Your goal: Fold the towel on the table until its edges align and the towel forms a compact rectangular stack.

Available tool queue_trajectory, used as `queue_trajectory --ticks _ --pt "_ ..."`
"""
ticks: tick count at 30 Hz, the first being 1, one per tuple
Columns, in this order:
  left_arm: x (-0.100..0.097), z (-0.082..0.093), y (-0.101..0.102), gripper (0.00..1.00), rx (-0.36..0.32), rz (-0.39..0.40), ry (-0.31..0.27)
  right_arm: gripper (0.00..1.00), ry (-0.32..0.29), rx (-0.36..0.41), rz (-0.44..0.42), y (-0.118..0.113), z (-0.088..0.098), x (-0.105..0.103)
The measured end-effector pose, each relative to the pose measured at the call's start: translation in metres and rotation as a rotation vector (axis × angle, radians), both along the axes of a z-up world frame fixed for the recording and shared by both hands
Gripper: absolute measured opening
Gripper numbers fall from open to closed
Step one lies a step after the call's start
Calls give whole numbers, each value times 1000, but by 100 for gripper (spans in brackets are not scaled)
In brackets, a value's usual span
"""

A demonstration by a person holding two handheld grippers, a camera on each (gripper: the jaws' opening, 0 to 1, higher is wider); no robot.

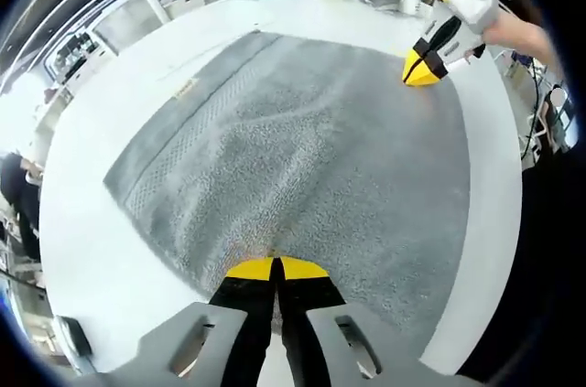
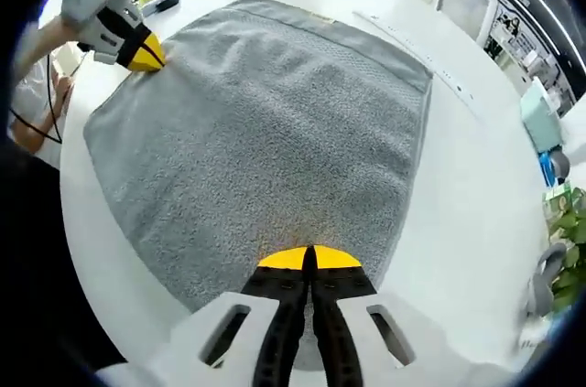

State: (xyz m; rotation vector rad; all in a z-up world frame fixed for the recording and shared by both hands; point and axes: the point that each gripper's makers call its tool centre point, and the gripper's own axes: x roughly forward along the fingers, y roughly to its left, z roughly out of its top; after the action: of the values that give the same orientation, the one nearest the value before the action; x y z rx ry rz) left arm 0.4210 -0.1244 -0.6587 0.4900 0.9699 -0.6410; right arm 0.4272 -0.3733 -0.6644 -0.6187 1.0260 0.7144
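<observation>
Grey towel [image 1: 302, 167] lies spread flat on the white surface [image 1: 92, 259], filling the middle of both frames, one layer as far as I can tell. A banded hem with a small tag runs along its upper left side in the left gripper view. No fold looks made yet, so the task seems at its start, with every fold and the edge matching left to do.

Left tongs [image 1: 275, 268] sit at bottom centre of the left gripper view, yellow tips closed together right at the near towel edge; whether fabric is pinched between them I cannot tell. Right tongs [image 2: 309, 259] sit at bottom centre of the right gripper view, tips also pressed together on the towel edge, same doubt about a grip. Each also appears in the other's frame: right at upper right of the left gripper view, left at upper left of the right gripper view, both at towel corners along one side.

Likely next: lift that side and carry it across to the opposite edge.
</observation>
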Motion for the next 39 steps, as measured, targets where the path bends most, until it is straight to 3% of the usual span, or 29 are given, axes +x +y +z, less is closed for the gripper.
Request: queue_trajectory --ticks 20,39 --pt "2 0 -1 1 -37 10 9 0 33 96 -55 1 1 -31" --pt "2 0 -1 1 -56 16 13 0 48 112 -51 3 1 -50"
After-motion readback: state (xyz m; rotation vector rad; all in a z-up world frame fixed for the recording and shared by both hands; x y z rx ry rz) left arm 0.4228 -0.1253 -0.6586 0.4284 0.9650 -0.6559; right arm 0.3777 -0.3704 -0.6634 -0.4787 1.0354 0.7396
